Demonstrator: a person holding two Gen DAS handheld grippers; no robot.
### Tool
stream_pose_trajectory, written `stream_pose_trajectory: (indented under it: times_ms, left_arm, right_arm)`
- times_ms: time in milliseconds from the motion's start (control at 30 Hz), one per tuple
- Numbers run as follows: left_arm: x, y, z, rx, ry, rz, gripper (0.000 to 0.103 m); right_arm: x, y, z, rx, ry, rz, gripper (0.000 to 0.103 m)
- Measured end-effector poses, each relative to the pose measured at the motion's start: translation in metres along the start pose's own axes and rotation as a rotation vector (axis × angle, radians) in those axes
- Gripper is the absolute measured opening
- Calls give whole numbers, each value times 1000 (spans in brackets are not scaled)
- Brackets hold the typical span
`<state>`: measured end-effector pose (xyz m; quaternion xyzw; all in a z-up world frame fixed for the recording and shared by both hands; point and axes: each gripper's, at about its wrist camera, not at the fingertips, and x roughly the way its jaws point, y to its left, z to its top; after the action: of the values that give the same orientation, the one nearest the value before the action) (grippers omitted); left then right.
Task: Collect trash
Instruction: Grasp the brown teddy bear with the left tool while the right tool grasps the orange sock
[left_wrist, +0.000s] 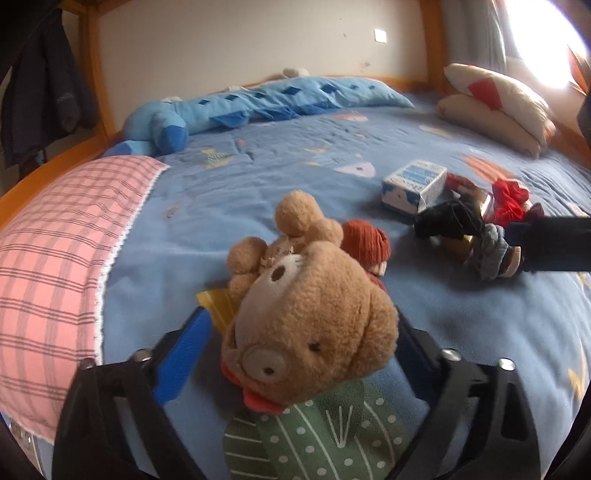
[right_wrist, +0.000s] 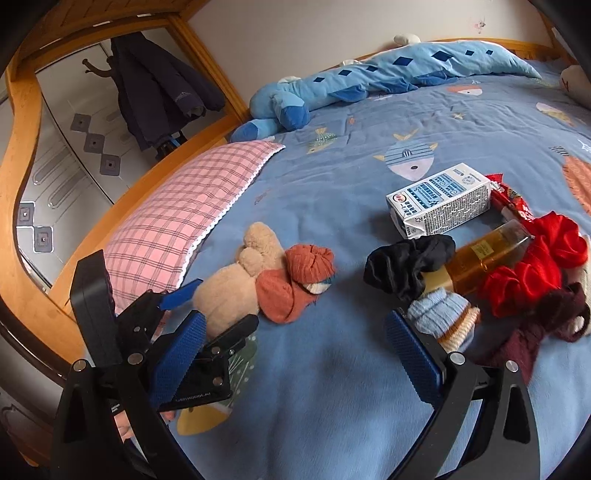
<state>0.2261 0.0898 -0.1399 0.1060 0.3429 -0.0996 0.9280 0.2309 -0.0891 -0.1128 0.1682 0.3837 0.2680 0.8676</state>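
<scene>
A white and blue carton (right_wrist: 439, 201) lies on the blue bedspread (right_wrist: 332, 369), also in the left wrist view (left_wrist: 415, 184). Beside it lie an amber bottle (right_wrist: 484, 254), a red wrapper (right_wrist: 511, 201), and black (right_wrist: 406, 266), red (right_wrist: 535, 266) and striped socks (right_wrist: 443, 321). My right gripper (right_wrist: 299, 350) is open and empty, its right finger close to the striped sock. My left gripper (left_wrist: 299, 332) has its fingers on both sides of a brown teddy bear (left_wrist: 306, 317), which also shows in the right wrist view (right_wrist: 229, 291). A yellow wrapper (left_wrist: 218, 302) lies under the bear.
A pink plaid pillow (left_wrist: 55, 258) lies at the left. A long blue plush toy (left_wrist: 258, 99) lies along the far wall. Cream pillows (left_wrist: 495, 107) sit at the back right. An orange knitted hat (right_wrist: 295, 284) rests by the bear. The wooden bed frame (right_wrist: 22, 184) runs round the mattress.
</scene>
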Motion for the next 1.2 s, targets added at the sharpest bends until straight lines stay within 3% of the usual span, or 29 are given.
stream_pose_trajectory:
  times_ms: [67,333,533,900,1033,1200]
  left_arm:
    - [5,5,2,-27,13,-20,68]
    - [15,27,10,-128,16,-123,66]
    - [18,58,7,-314,-5,-251,64]
    - [-3,89,3,-496,-84,-346,63]
    - [-19,98,3,-510,-134,-328,63]
    - [-23,100,1,-512,-135,-328,63]
  right_arm:
    - [6,-3,2,10,6,-1,94]
    - [31,-3,7,9,53,15,94]
    - [46,4,14,7,77,62,94]
    - [75,9,27,32,130,104,89]
    - [91,10,30,53,169,68,88]
    - [117,4,33,72,209,-35,86]
